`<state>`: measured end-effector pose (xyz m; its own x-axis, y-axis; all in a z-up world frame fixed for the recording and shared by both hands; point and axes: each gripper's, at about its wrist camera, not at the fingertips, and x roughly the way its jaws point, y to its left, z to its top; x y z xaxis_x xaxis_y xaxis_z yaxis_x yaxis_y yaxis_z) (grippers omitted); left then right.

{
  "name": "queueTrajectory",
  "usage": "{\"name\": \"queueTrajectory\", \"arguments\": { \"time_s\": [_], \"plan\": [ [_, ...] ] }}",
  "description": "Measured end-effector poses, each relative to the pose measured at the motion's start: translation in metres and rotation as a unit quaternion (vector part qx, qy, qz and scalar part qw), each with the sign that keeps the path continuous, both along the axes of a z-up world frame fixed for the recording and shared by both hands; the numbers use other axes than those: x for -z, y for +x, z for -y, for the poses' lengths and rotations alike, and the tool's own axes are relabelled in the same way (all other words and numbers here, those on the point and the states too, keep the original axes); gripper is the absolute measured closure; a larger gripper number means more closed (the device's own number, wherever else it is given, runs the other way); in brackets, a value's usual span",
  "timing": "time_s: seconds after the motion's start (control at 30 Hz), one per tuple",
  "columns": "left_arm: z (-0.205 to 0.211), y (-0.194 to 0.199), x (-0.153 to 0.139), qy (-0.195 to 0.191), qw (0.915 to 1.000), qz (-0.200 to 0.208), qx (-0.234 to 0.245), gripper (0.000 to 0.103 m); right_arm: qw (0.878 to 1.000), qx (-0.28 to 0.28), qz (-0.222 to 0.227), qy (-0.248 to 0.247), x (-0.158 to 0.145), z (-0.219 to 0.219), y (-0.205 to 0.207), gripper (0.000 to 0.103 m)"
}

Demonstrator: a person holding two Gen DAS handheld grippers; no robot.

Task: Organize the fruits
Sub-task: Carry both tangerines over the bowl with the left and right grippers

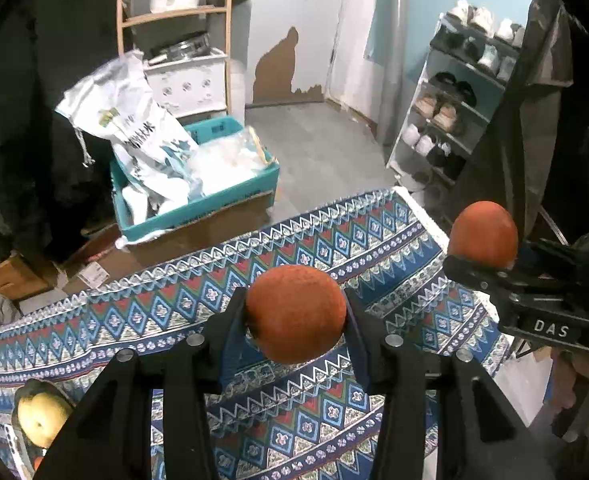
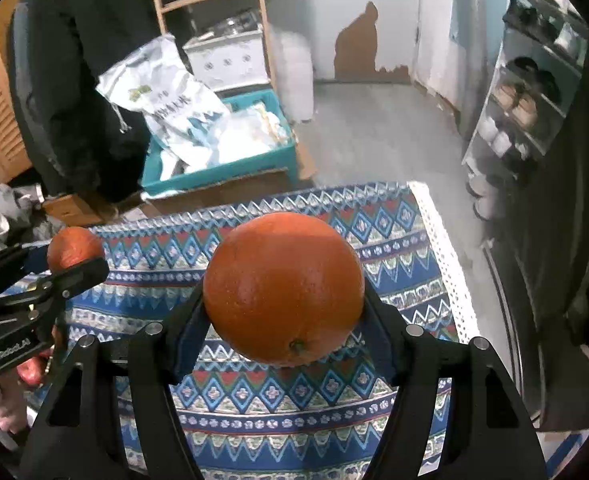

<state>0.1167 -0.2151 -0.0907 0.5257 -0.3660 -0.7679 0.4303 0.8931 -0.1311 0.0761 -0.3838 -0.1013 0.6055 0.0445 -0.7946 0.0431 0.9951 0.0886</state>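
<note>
My left gripper (image 1: 296,312) is shut on a small rough-skinned orange (image 1: 296,314) and holds it above the patterned tablecloth (image 1: 214,292). My right gripper (image 2: 284,300) is shut on a larger smooth orange (image 2: 282,288), also held above the cloth (image 2: 394,248). Each gripper shows in the other's view: the right one with its orange (image 1: 484,236) at the right edge, the left one with its orange (image 2: 74,248) at the left edge. A yellow fruit (image 1: 42,416) lies in a white perforated basket (image 1: 12,436) at the lower left. A red fruit (image 2: 30,372) shows partly under the left gripper.
Beyond the table's far edge stand a teal crate (image 1: 214,204) with white bags, cardboard boxes (image 1: 10,276) on the floor, a wooden shelf (image 1: 174,16) and a shoe rack (image 1: 454,100). The table's right edge (image 2: 450,264) has a white perforated border.
</note>
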Motion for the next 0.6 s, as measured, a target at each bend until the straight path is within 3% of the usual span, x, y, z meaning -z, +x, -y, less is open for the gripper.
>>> {"name": "queueTrajectory", "arguments": {
  "time_s": [0.3,0.6],
  "plan": [
    [-0.033,-0.027,-0.04,-0.021,0.9993,0.029,-0.011,0.057,0.999,-0.025,0.035,0.007,-0.039,-0.025,-0.017,0.034],
    [-0.069,-0.047,-0.057,-0.029,0.9982,0.044,-0.03,0.057,0.996,-0.054,0.063,0.011,-0.068,-0.055,-0.03,0.034]
  ]
}}
